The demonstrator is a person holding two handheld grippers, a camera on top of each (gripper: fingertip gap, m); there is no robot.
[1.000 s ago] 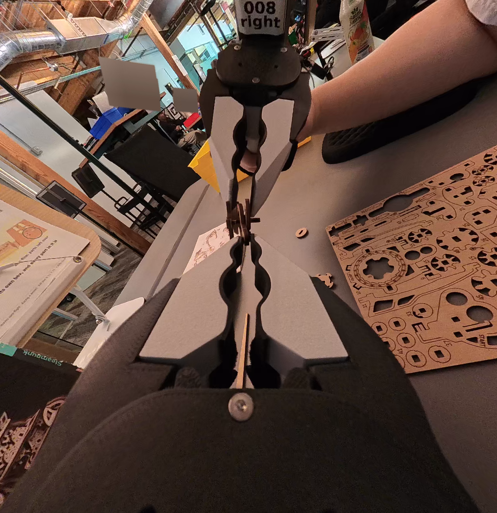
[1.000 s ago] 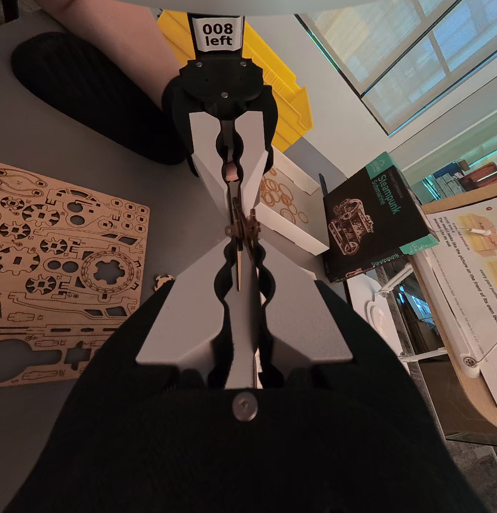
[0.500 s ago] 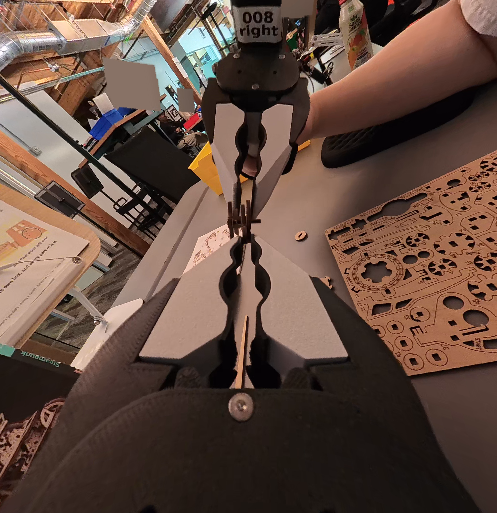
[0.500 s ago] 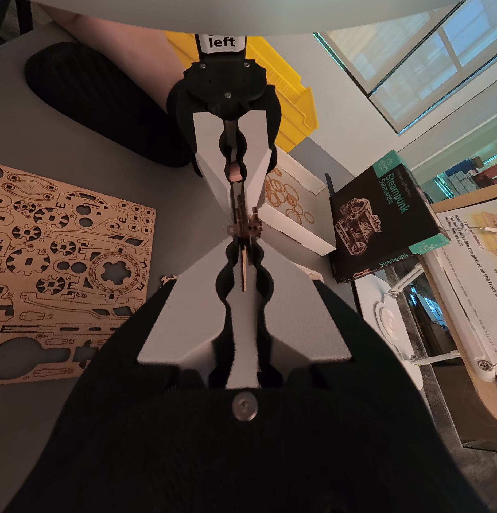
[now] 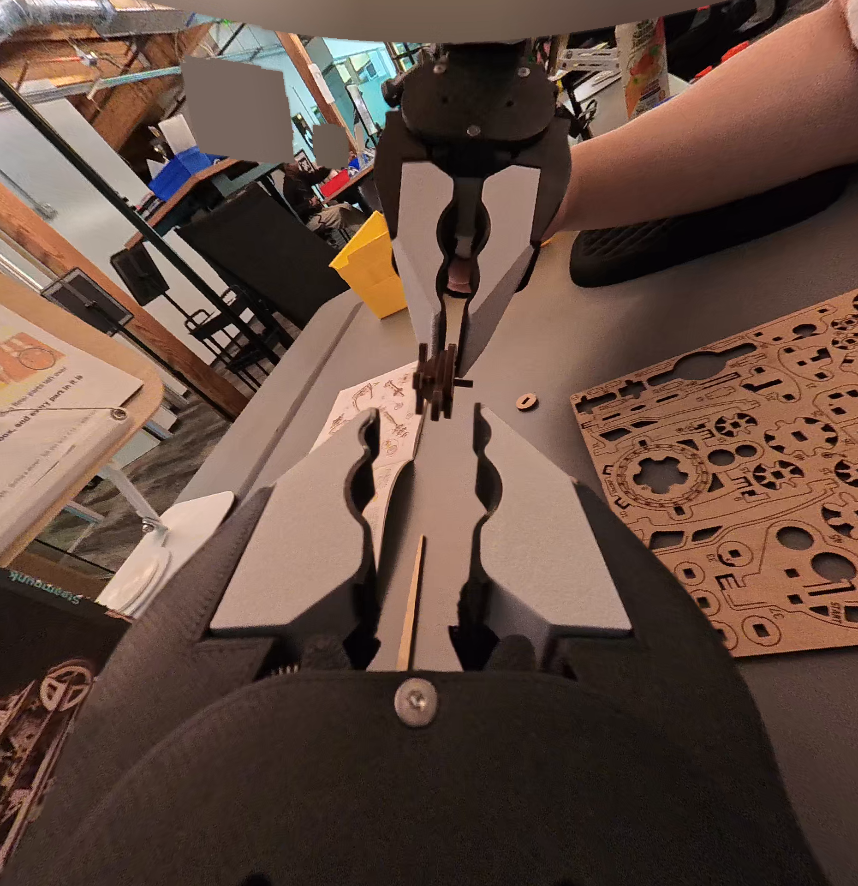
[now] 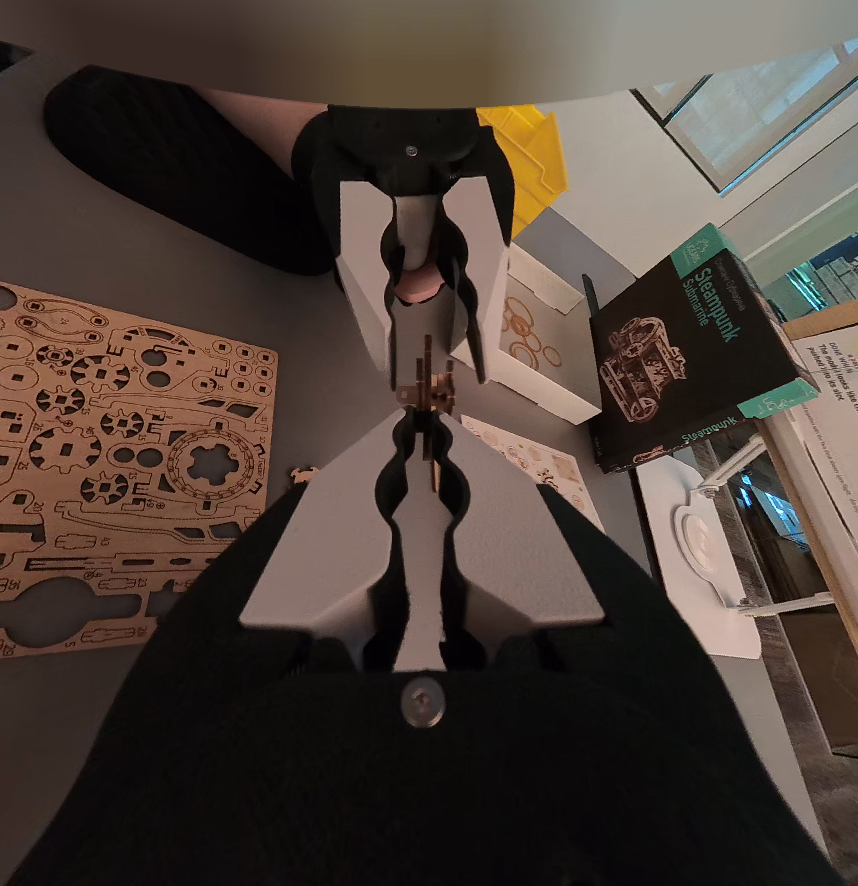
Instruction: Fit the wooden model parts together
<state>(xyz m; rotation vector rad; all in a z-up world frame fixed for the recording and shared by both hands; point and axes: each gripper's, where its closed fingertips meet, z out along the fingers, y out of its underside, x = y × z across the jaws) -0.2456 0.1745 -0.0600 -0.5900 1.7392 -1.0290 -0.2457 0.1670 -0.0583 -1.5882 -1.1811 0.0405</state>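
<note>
A small dark wooden gear assembly (image 5: 434, 383) hangs in the air between the two grippers, which face each other tip to tip. In the right wrist view, my right gripper (image 6: 424, 417) is shut on the assembly (image 6: 429, 398). My left gripper (image 5: 425, 410) is open, its fingertips (image 5: 374, 417) spread to either side just short of the assembly and not touching it. A thin wooden strip (image 5: 410, 604) lies between the left fingers near their base. The right gripper (image 5: 446, 355) shows opposite in the left wrist view, and the open left gripper (image 6: 432, 378) shows in the right wrist view.
A laser-cut plywood sheet (image 5: 729, 479) (image 6: 106, 455) lies flat on the grey table. Nearby are a black arm pad (image 6: 178, 182), a yellow bin (image 5: 369, 268), a white box of rings (image 6: 532, 345), a black kit box (image 6: 681, 364), an instruction sheet (image 6: 527, 460) and small loose parts (image 5: 527, 402) (image 6: 305, 473). Only a small space, under 4 cm, lies between the two pairs of fingers.
My left gripper has opened and let go of the wooden assembly. The right gripper still holds it. Both grippers have drawn closer in view.
</note>
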